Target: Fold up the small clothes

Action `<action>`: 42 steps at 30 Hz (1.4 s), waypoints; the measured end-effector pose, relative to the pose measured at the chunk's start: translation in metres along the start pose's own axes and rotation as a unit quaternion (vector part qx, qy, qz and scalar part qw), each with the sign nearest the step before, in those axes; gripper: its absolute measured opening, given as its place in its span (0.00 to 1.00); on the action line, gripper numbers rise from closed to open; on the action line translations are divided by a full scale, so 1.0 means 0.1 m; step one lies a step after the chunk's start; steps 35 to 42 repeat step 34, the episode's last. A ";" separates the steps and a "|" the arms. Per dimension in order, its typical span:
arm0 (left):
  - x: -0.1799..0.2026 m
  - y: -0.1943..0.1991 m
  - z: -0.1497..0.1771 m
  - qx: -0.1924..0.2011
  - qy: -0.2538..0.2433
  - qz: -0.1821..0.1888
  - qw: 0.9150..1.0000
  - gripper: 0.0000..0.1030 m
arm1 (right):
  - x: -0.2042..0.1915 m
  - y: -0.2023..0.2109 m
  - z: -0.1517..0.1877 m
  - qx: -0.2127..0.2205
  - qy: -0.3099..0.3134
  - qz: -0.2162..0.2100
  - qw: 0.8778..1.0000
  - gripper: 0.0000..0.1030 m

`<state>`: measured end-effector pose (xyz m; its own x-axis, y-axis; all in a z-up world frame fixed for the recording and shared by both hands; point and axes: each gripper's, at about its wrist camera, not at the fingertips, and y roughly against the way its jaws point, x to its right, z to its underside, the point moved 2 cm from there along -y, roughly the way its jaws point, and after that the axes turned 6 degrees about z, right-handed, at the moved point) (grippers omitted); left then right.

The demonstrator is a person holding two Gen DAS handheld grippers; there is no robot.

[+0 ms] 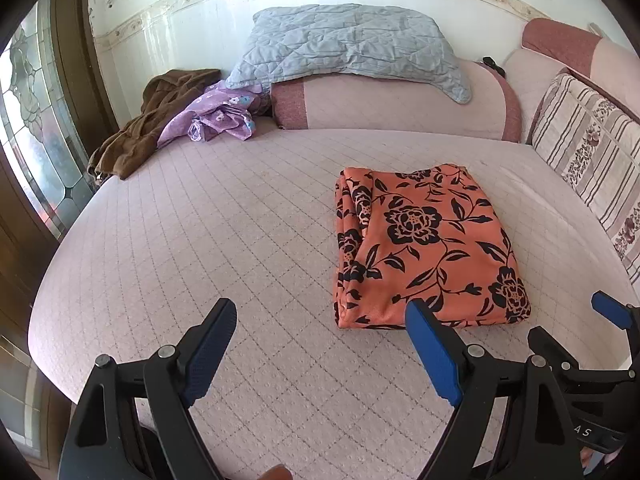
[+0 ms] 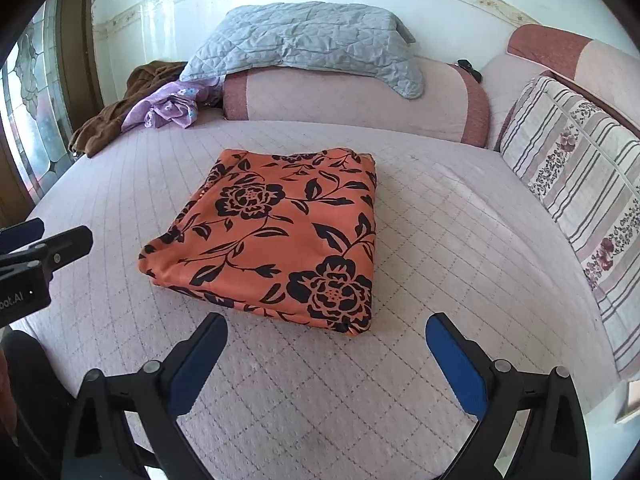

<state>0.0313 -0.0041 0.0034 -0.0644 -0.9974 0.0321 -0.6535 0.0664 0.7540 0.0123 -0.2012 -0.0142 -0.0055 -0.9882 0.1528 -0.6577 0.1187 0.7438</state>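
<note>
An orange garment with black flowers (image 1: pixel 424 248) (image 2: pixel 276 236) lies folded into a flat rectangle on the pink quilted bed (image 1: pixel 240 240) (image 2: pixel 460 240). My left gripper (image 1: pixel 322 312) hovers open over bare quilt to the left of the garment's near edge, nothing between its blue pads. My right gripper (image 2: pixel 326 330) stands open just short of the garment's near edge, apart from it. Each gripper shows at the side of the other's view: the right gripper (image 1: pixel 608 312) and the left gripper (image 2: pixel 48 240).
A brown garment (image 1: pixel 140 128) and a crumpled purple one (image 1: pixel 216 116) lie at the bed's far left. A grey quilted blanket (image 1: pixel 348 44) rests on a pink bolster (image 1: pixel 400 100). A striped cushion (image 1: pixel 592 152) lines the right side. A glazed door (image 1: pixel 36 128) stands on the left.
</note>
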 end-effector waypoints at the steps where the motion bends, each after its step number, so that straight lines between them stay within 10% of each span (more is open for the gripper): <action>1: 0.00 0.00 -0.01 0.000 0.001 0.002 1.000 0.84 | -0.01 0.00 -0.01 0.001 0.001 0.001 1.000 0.98; 42: 0.16 -0.15 -0.19 0.033 -0.022 0.016 0.999 0.90 | -0.07 -0.16 -0.27 0.001 0.020 0.020 1.000 0.98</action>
